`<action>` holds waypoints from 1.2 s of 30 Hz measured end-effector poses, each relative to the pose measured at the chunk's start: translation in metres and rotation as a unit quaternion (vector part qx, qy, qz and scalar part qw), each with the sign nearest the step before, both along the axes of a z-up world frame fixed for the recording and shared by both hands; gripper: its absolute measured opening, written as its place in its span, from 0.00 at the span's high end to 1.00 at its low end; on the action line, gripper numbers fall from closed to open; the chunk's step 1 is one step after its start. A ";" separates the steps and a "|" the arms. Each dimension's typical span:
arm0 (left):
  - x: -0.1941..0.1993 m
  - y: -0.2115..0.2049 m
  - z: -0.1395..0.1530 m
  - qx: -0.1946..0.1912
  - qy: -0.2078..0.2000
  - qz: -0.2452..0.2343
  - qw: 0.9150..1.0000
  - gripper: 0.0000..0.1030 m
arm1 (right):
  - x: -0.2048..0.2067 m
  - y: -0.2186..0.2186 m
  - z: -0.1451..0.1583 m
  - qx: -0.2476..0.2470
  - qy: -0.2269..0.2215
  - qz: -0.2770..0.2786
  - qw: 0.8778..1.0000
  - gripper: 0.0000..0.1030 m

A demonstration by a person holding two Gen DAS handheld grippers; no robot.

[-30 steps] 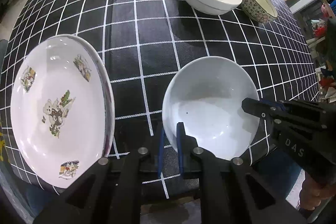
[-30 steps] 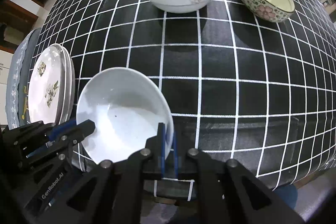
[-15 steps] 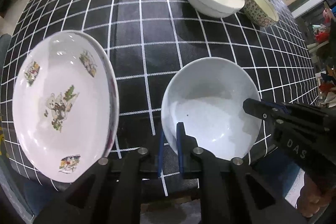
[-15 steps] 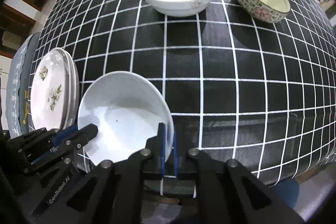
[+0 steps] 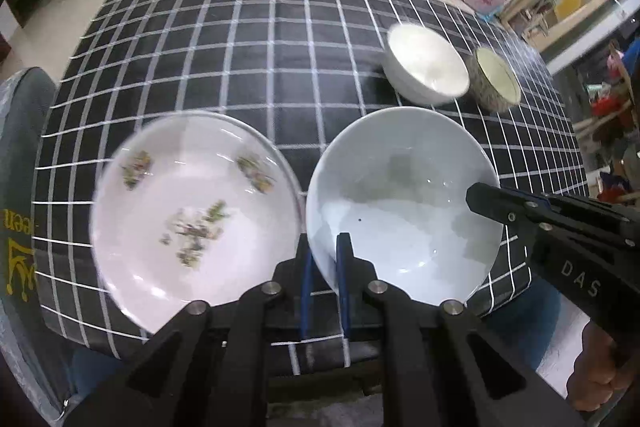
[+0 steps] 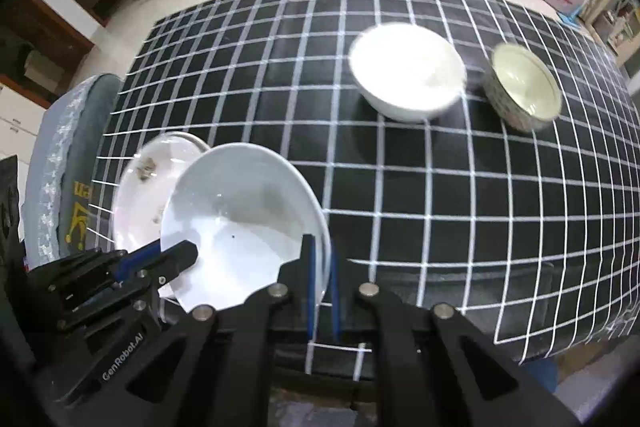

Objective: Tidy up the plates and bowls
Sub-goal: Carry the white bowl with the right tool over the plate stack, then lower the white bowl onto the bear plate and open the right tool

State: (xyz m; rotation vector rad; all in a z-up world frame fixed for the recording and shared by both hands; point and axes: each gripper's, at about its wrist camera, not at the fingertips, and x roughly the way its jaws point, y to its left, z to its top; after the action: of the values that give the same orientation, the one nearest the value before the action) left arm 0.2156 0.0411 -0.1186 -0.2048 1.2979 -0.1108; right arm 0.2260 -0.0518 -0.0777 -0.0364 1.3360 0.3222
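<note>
Left wrist view shows our left tongs (image 5: 325,259) clamped on the near rim of the plain white bowl (image 5: 404,203), our right tongs (image 6: 322,279) pinching its opposite rim. We judge the two-sided hold keeps it level above the table (image 5: 240,39), beside the printed plate (image 5: 192,215).
</note>
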 end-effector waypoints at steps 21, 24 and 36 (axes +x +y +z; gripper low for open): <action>-0.027 0.120 -0.014 0.007 0.011 0.093 0.996 0.91 | -0.002 0.124 -0.025 0.007 0.030 0.083 0.996 0.91; -0.029 0.131 -0.017 0.004 0.012 0.099 0.995 0.91 | 0.001 0.133 -0.031 0.005 0.034 0.088 0.996 0.91; -0.020 0.143 -0.035 -0.004 0.025 0.106 0.994 0.91 | 0.010 0.145 -0.053 -0.008 0.058 0.094 0.994 0.91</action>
State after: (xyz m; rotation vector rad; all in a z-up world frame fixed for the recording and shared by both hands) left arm 0.1952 0.1846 -0.1533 -0.3531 1.3186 0.0701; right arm 0.2359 0.0934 -0.1303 -0.1600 1.4533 0.4798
